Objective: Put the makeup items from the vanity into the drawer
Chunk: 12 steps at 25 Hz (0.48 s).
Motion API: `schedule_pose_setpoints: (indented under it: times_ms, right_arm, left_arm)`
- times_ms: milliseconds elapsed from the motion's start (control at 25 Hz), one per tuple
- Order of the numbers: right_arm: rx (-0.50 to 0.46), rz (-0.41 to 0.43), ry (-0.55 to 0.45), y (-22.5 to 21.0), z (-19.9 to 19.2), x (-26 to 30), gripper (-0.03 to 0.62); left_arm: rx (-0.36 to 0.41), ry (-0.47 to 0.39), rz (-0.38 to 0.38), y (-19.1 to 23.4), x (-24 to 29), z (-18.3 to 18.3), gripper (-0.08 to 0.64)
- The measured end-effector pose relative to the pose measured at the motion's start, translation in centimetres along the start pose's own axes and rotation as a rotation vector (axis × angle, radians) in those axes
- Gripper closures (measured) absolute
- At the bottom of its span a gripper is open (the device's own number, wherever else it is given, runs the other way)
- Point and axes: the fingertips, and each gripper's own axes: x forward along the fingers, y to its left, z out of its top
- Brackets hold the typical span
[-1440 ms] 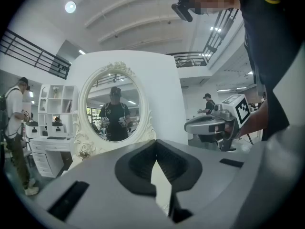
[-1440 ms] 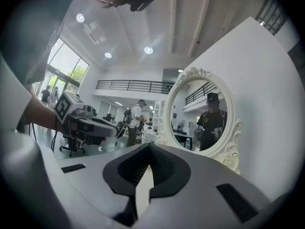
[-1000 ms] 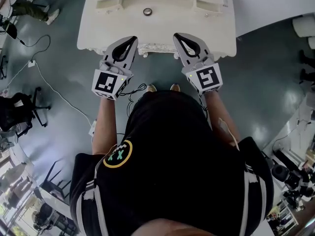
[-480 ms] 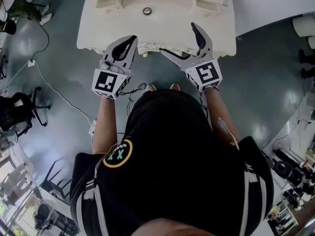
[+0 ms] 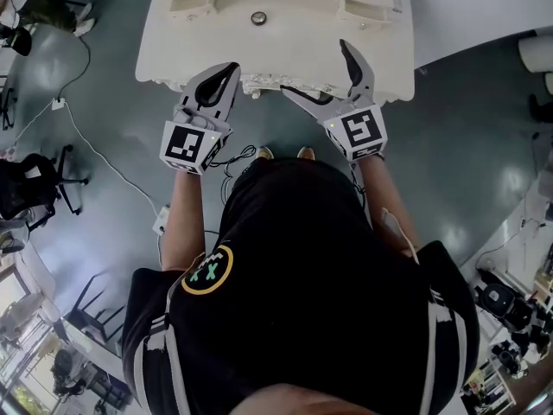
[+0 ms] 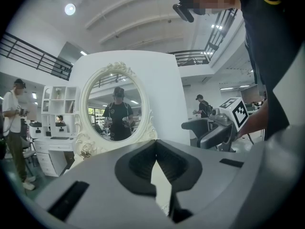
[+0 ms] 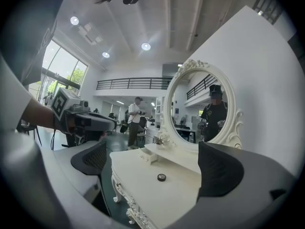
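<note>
Black ribbed pads of the right gripper (image 5: 314, 67) stand at full spread, having just been opening, with nothing between them; this gripper is held at the front edge of the cream-white carved vanity table (image 5: 302, 46); the jaws of the left gripper (image 5: 226, 72) are pressed together, empty, at the same edge; the small round dark makeup compact (image 5: 257, 20) lies farther back on the tabletop, well apart from both grippers, before the oval ornate-framed mirror (image 7: 200, 104).
</note>
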Motion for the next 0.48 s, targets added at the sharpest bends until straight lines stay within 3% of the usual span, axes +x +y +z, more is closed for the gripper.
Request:
schedule_pose_setpoints:
  times_ms: [480]
  right_arm:
    - [0.018, 0.061, 0.01, -1.3, -1.1, 1.1, -0.006]
  left_arm:
    - [-0.018, 0.052, 0.041, -0.1, 0.8, -1.6, 0.54]
